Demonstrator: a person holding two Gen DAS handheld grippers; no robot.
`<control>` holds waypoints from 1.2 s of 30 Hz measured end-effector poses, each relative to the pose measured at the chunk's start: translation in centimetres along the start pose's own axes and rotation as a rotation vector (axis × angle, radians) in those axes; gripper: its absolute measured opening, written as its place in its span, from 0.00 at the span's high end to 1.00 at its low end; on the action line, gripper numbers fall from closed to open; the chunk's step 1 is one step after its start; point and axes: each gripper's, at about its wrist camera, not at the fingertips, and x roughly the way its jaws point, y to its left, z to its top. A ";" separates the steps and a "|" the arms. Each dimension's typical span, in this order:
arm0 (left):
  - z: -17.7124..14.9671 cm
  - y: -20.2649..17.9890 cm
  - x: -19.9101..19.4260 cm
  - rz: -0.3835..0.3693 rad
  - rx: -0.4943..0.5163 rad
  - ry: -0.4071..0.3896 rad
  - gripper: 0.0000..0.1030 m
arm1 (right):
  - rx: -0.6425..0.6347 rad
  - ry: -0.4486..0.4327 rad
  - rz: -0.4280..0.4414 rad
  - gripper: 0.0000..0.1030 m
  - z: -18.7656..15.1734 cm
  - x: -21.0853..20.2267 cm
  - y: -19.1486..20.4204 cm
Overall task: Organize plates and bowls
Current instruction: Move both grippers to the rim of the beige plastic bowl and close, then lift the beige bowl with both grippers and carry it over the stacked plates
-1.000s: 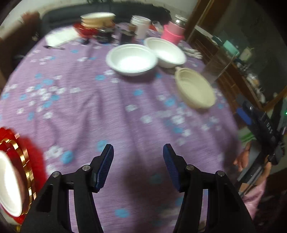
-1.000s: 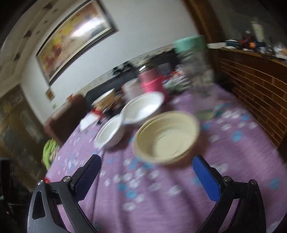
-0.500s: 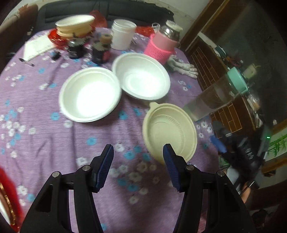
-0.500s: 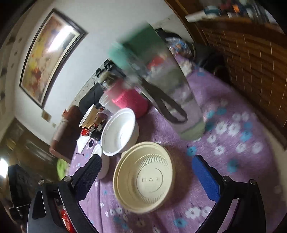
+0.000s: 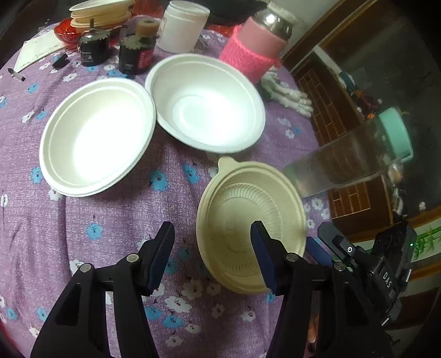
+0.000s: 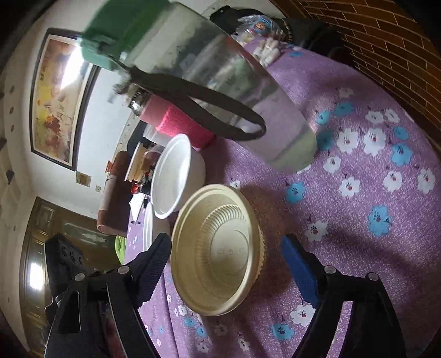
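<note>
A cream plastic bowl (image 5: 248,209) stands on the purple flowered cloth (image 5: 115,214), near the table's right edge. My left gripper (image 5: 212,256) is open. One of its fingers hangs over the bowl's inside and the other over the cloth, so the bowl's near-left rim shows between them. In the right wrist view, the cream bowl (image 6: 220,247) lies between the jaws of my right gripper (image 6: 227,265), which are closing. The pads do not press on it. Two white foam bowls (image 5: 96,135) (image 5: 206,104) sit side by side farther back.
A clear bottle with a teal lid (image 5: 358,154) stands just right of the cream bowl. Behind the white bowls are a pink-sleeved flask (image 5: 253,52), a white jar (image 5: 183,26), two dark jars (image 5: 137,52) and stacked cream dishes (image 5: 102,11). White gloves (image 5: 286,93) lie near the edge.
The left gripper travelled from the red-and-gold plate across the cloth to the cream bowl. The right gripper dropped and rolled onto that bowl, and its jaws narrowed.
</note>
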 end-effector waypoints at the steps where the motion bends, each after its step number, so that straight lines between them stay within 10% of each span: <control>1: 0.0 -0.1 0.3 0.003 -0.003 0.004 0.46 | 0.006 0.004 -0.003 0.22 0.1 0.2 0.0; 17: -0.5 -0.8 3.0 0.069 0.012 0.013 0.46 | 0.037 0.020 -0.062 0.26 -0.2 3.1 -0.1; 24: -0.8 -0.7 3.3 0.112 0.032 -0.005 0.47 | 0.020 0.058 -0.125 0.59 -0.6 4.9 0.2; 30: -0.6 -0.5 3.8 0.112 0.030 -0.005 0.81 | 0.031 0.049 -0.148 0.70 -0.7 5.2 -0.1; 36: -0.7 -0.3 3.3 0.106 0.033 -0.018 0.92 | 0.044 0.054 -0.160 0.83 -0.7 5.0 -1.2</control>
